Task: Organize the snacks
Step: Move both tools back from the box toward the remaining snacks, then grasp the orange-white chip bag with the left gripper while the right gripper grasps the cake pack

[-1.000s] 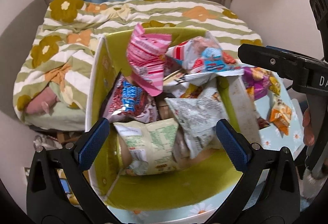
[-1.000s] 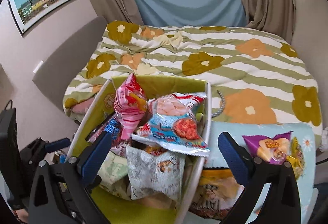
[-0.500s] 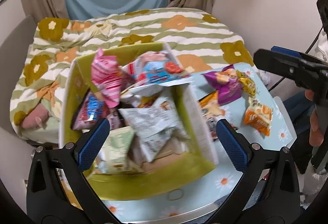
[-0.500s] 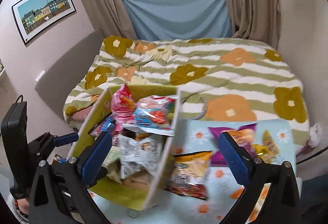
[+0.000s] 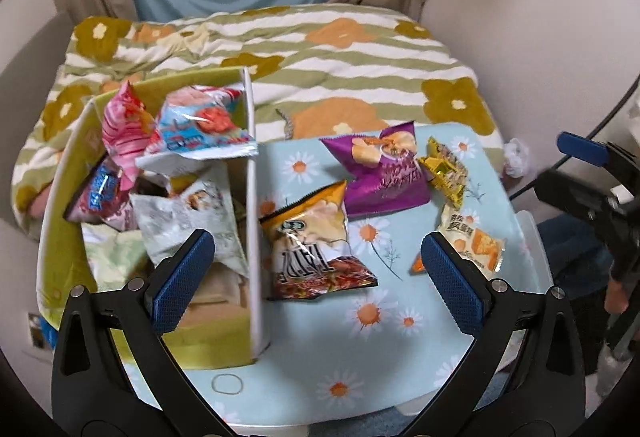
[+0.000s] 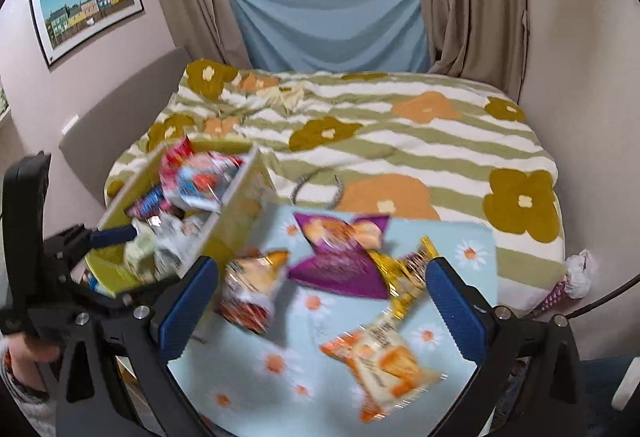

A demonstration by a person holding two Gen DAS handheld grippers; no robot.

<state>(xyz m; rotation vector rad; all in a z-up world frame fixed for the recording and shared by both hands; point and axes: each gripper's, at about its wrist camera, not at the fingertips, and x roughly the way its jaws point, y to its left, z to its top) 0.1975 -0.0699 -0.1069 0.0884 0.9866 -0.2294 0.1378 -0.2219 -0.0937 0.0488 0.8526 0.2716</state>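
Green-lined box (image 5: pixel 256 221), white outside, sits left of the left gripper (image 5: pixel 316 269); its right wall runs just inside the left finger. Packed with snacks: pink striped bag (image 5: pixel 122 129) upright at the far left, blue-and-white bag (image 5: pixel 196 135) lying across the top, grey-white bag (image 5: pixel 188 213) right behind the left finger pad. Print on these is too small to read.

Between the jaws: orange chip bag (image 5: pixel 312 237) flat on the daisy-print table (image 5: pixel 360 349), touching the box wall, big white lettering, not legible. Beyond it, purple bag (image 5: pixel 380 173), then gold bag (image 5: pixel 444 169) touching its right edge. Behind the right finger: small white-and-orange pack (image 5: pixel 472 241) with Chinese characters.

Left gripper jaws wide open, empty.

Right gripper (image 6: pixel 320 301) also wide open, empty, above the same loose bags; that view is motion-blurred.

Rubber band (image 5: pixel 227 383) lies on the table near the box corner.
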